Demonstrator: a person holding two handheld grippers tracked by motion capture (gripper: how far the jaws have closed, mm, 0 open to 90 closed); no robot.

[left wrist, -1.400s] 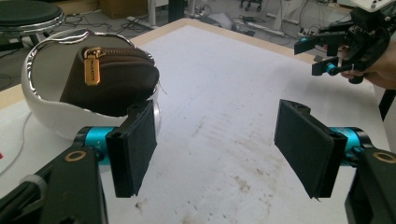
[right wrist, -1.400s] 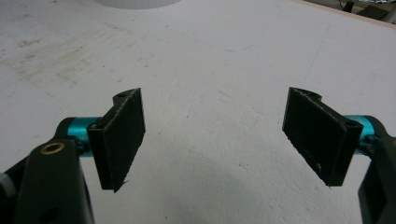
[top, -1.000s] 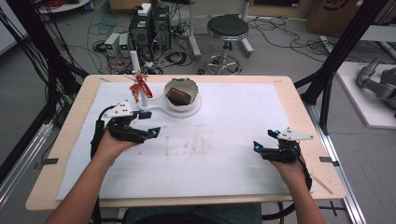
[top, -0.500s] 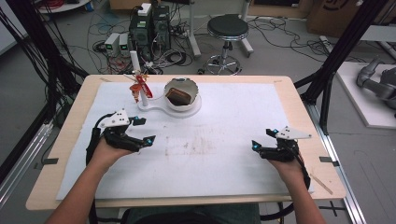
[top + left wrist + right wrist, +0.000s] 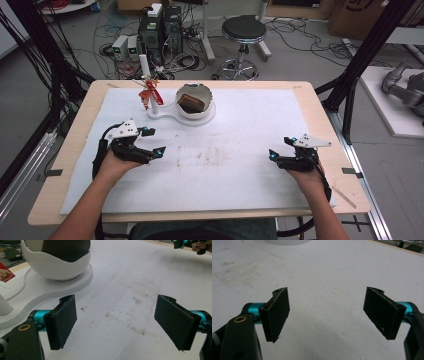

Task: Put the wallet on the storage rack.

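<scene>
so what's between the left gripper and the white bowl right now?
Nothing solid: in the high view, bare stained white mat separates the left gripper from the white bowl. The left gripper view shows its open jaws over the mat.

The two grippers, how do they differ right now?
The left gripper sits nearer the white bowl and its stand; the right gripper is far from them, by the table's right edge. The left hovers over the stained patch of the mat, the right over cleaner mat. Both have jaws wide open, holding nothing.
</scene>
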